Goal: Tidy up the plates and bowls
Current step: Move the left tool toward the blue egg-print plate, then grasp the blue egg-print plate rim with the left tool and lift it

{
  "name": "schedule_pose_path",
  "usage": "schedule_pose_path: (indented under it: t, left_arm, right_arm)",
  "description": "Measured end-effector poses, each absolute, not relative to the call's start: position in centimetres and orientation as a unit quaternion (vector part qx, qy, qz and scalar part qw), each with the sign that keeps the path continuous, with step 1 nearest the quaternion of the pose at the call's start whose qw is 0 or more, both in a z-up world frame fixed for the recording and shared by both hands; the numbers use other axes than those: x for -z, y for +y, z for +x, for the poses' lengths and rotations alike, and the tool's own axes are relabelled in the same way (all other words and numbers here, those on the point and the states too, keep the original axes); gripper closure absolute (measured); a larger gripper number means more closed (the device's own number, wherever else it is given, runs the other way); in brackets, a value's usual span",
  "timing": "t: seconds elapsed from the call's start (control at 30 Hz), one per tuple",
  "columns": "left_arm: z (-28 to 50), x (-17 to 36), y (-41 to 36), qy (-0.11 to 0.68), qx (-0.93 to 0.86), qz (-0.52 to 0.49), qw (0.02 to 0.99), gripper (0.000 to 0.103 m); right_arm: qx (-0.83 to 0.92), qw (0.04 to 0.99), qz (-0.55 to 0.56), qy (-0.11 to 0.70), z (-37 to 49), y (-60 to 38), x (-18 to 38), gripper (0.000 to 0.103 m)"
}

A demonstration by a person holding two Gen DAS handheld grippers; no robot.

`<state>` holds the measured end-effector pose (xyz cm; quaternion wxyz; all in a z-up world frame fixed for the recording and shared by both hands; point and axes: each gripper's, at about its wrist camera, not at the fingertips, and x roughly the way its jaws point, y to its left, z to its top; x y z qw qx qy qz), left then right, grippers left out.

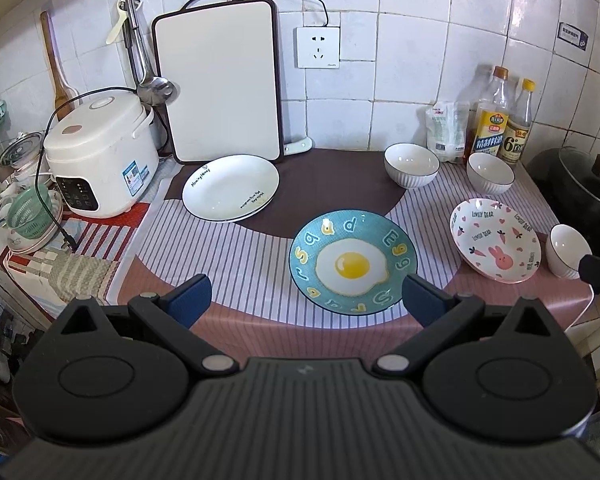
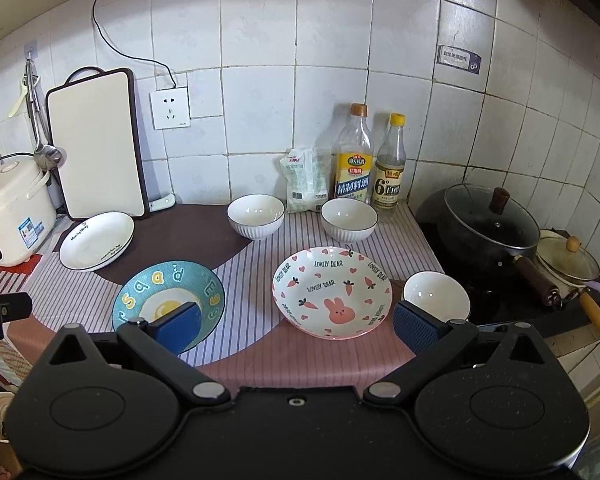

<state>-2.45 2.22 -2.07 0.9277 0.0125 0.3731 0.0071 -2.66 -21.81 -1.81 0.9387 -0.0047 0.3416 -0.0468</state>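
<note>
A teal fried-egg plate (image 1: pixel 352 260) (image 2: pixel 168 300) lies mid-counter. A pink rabbit plate (image 1: pixel 496 240) (image 2: pixel 332 292) lies to its right. Stacked white plates (image 1: pixel 230 188) (image 2: pixel 96 246) sit at the back left. Three white bowls stand around: two at the back (image 1: pixel 411 165) (image 1: pixel 490 172) (image 2: pixel 256 215) (image 2: pixel 349 219), one at the right edge (image 1: pixel 568 251) (image 2: pixel 436 295). My left gripper (image 1: pixel 306 300) is open and empty, just in front of the egg plate. My right gripper (image 2: pixel 296 328) is open and empty, just in front of the rabbit plate.
A rice cooker (image 1: pixel 100 156) stands at the left, a white cutting board (image 1: pixel 220 80) leans on the wall. Two bottles (image 2: pixel 352 160) (image 2: pixel 390 162) and a bag (image 2: pixel 304 180) stand at the back. A lidded black wok (image 2: pixel 488 224) sits on the stove at the right.
</note>
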Motion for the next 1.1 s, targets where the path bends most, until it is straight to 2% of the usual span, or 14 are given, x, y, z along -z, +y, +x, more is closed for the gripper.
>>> schedule_pose_path:
  t: [0.5, 0.77, 0.87, 1.0, 1.1]
  left_arm:
    - [-0.5, 3.1, 1.4, 0.406, 0.002, 0.018, 0.914, 0.0]
    - [3.9, 4.3, 2.8, 0.417, 0.039, -0.026, 0.908, 0.0]
    - [6.2, 5.6, 3.6, 0.425, 0.042, -0.036, 0.904, 0.002]
    - [9.7, 9.0, 4.5, 0.423, 0.058, -0.036, 0.904, 0.003]
    - [12.9, 13.1, 5.4, 0.446, 0.074, -0.051, 0.891, 0.008]
  right_arm:
    - [0.035, 0.933, 0.017, 0.357, -1.9, -22.7, 3.1, 0.0]
    - [-0.023, 0.95, -0.002, 0.312, 0.3, -22.1, 4.2, 0.0]
    - [-0.056, 0.955, 0.017, 0.291, 2.0, -22.1, 5.6, 0.0]
    - [-0.086, 0.946, 0.028, 0.312, 5.6, -21.3, 8.8, 0.0]
    - [-0.105, 0.936, 0.028, 0.334, 8.0, -20.1, 12.4, 0.007]
